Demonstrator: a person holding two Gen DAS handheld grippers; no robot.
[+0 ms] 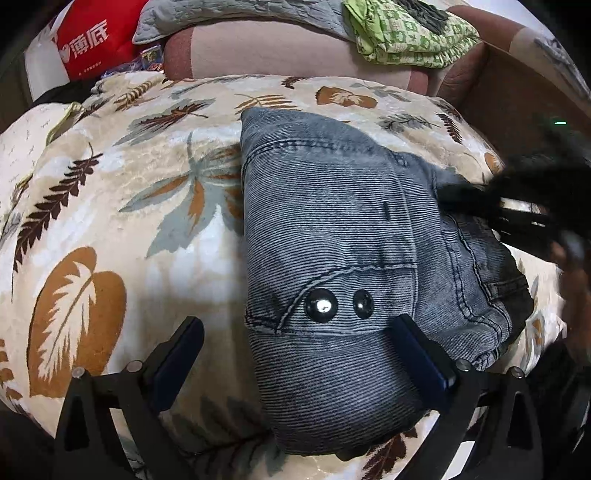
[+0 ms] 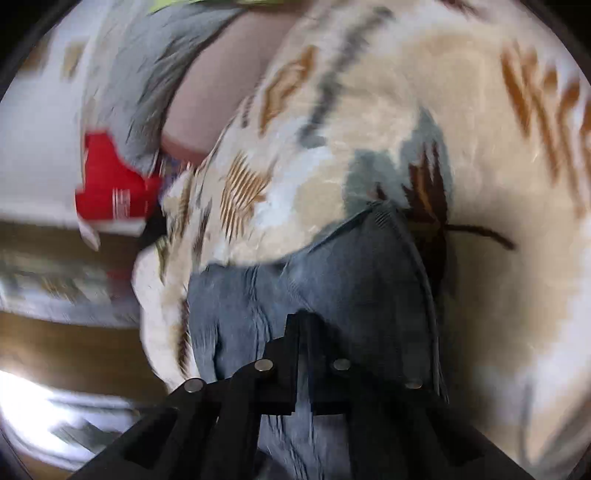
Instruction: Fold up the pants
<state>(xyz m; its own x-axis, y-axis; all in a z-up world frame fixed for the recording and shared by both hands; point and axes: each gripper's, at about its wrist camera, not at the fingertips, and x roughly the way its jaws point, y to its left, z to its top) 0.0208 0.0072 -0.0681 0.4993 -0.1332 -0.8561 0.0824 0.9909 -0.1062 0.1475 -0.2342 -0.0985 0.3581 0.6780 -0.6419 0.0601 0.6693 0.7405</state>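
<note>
Left wrist view: the pants are seen folded small on the leaf blanket, left gripper spread wide and empty over them, right gripper pinched shut on denim, so probably just a final tuck is needed.

The left wrist view is being rendered sharp under soft, even light with fisheye-bent edges, while the right wrist view is being smeared by motion blur.

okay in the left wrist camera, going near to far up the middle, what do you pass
Left gripper → jeans → leaf blanket → pink cushion → grey quilt
</note>
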